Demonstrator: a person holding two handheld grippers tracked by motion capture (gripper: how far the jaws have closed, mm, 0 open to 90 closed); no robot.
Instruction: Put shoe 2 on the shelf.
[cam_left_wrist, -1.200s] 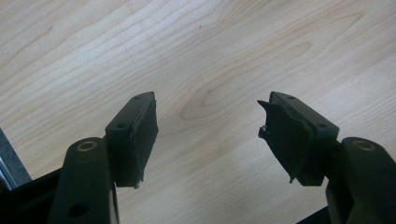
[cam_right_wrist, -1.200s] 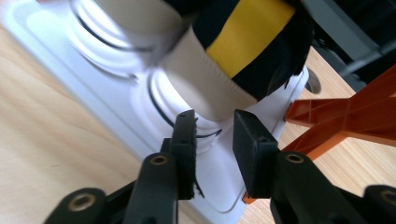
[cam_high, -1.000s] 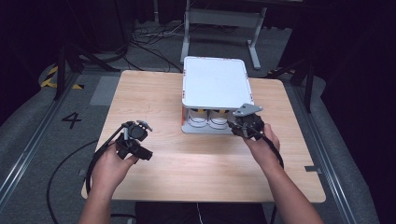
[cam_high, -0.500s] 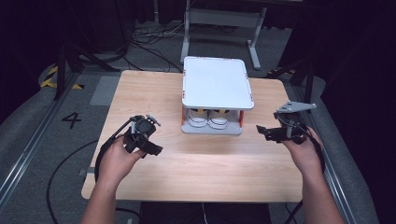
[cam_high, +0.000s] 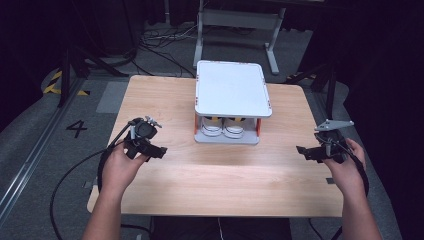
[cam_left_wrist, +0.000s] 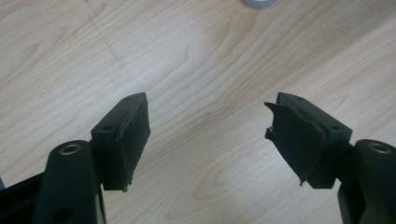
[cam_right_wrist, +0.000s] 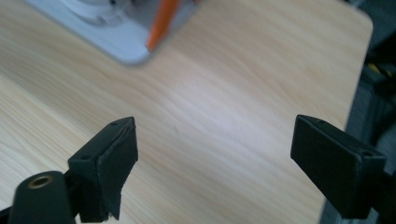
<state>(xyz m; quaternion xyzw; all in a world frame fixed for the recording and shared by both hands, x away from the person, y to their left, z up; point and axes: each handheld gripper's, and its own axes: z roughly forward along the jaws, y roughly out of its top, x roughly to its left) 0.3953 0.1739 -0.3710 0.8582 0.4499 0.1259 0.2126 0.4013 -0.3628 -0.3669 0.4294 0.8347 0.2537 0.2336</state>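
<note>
A white two-level stand (cam_high: 233, 89) with orange posts sits at the table's back middle. A pair of white shoes (cam_high: 223, 127) rests on its lower shelf. My left gripper (cam_high: 153, 149) hovers over the wood to the left of the stand; in the left gripper view it (cam_left_wrist: 210, 100) is open, its jaws having just spread with only bare wood between them. My right gripper (cam_high: 306, 150) is near the table's right edge and points left. It (cam_right_wrist: 215, 122) is open, its jaws have just been opening, and nothing is between them. The stand's corner (cam_right_wrist: 133, 49) lies ahead of it.
The wooden table (cam_high: 215, 175) ends close beside my right hand, with dark floor beyond the edge (cam_right_wrist: 359, 88). Cables trail from both grippers. A metal frame (cam_high: 235, 22) stands on the floor behind the table.
My right gripper has drawn away from the front of the stand to the table's right side, and its jaws have spread. My left hand has hardly shifted.
</note>
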